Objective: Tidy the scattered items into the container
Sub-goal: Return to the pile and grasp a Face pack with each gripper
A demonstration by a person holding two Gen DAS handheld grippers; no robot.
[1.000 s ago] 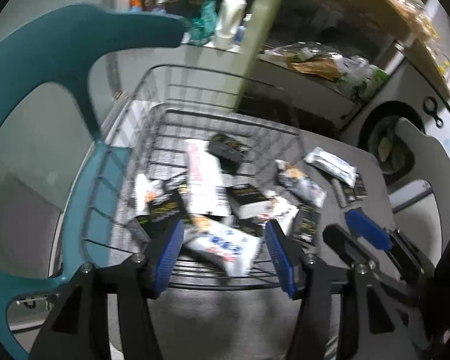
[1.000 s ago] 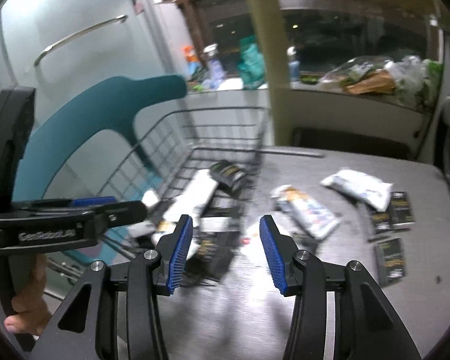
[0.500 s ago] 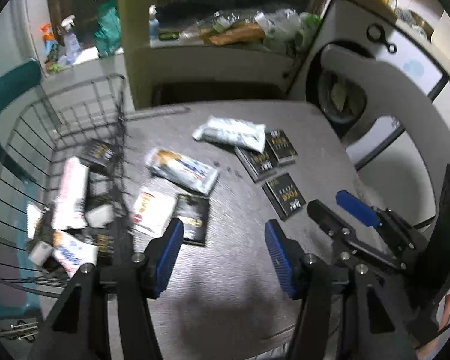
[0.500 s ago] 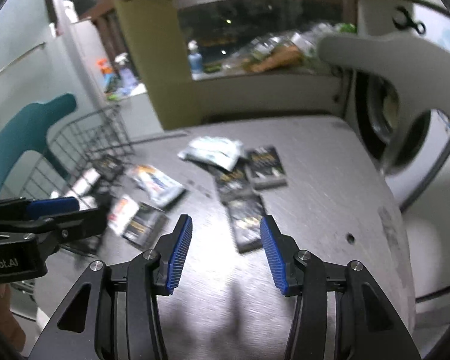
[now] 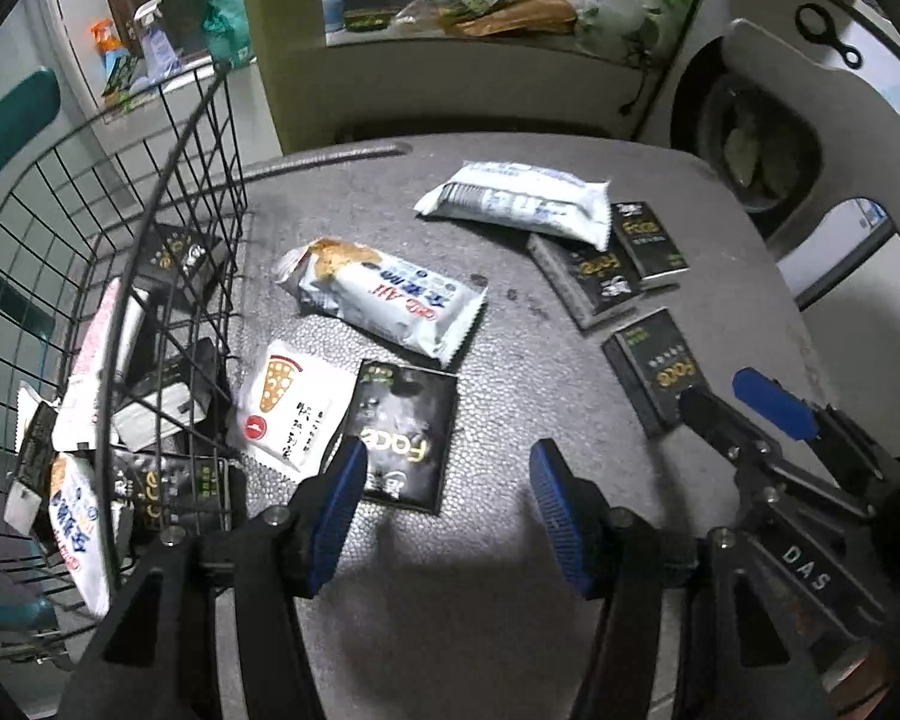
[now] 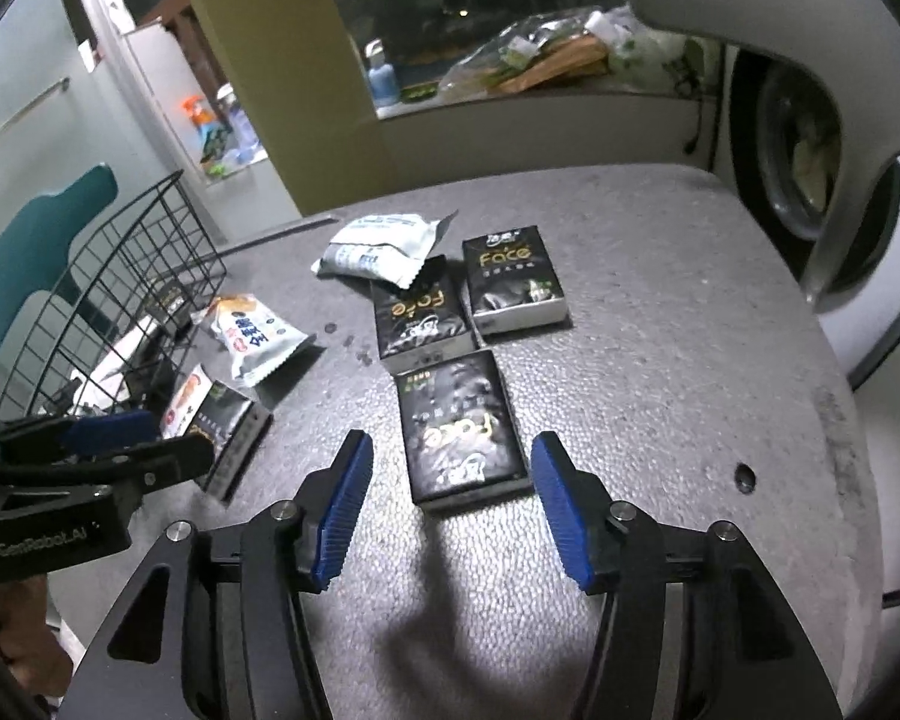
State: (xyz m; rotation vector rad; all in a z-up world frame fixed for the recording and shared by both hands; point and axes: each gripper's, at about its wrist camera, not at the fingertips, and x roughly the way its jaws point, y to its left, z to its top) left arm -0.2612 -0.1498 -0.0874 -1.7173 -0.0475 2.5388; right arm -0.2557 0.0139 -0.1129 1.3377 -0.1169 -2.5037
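A black wire basket at the table's left holds several packets. Outside it lie a white pizza-print sachet, a black Face packet, a white snack bag, a white pack and three black Face boxes. My left gripper hangs open above the table, its left pad over the black packet's edge. My right gripper is open with its jaws opening; the nearest Face box lies just ahead between the pads, untouched. Each gripper shows in the other's view: right, left.
The grey table has a small hole near its right edge. A washing machine and a white chair back stand to the right. A teal chair is behind the basket, and a cluttered sill at the back.
Both views swung from the basket to the scattered items on the table. Both grippers came down closer to the tabletop. The right jaws stand wider than before.
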